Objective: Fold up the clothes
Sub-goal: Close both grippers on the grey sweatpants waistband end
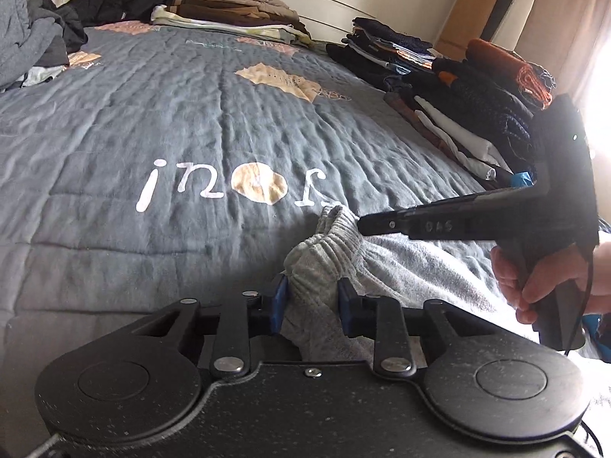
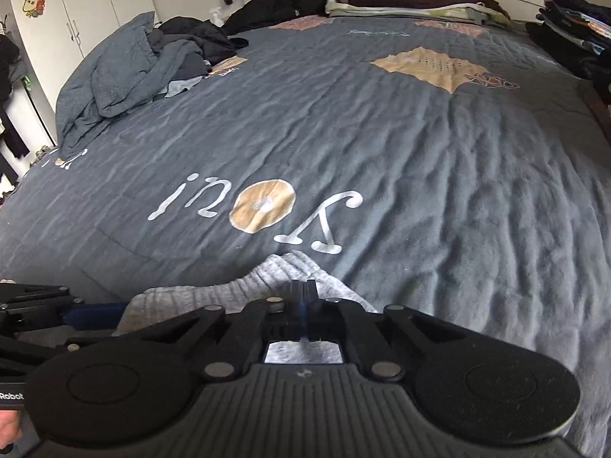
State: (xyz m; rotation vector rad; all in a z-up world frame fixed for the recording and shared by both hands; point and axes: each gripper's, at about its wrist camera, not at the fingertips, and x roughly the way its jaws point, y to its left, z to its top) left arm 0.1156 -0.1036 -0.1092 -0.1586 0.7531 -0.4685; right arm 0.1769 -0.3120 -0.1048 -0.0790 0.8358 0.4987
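The soft, light grey knit garment with a ribbed elastic waistband [image 1: 336, 252] lies at the near edge of the blue-grey quilted bed [image 1: 191, 114]. The left gripper [image 1: 310, 297] has its jaws pinching bunched waistband; the right gripper [image 2: 303, 297] has its jaws pressed together on the fabric beside it. It looks limp and stretchy, so the thicker waistband seems the surest hold.

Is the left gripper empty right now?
No, the left gripper has its blue pads clamped on the bunched elastic waistband of the grey garment.
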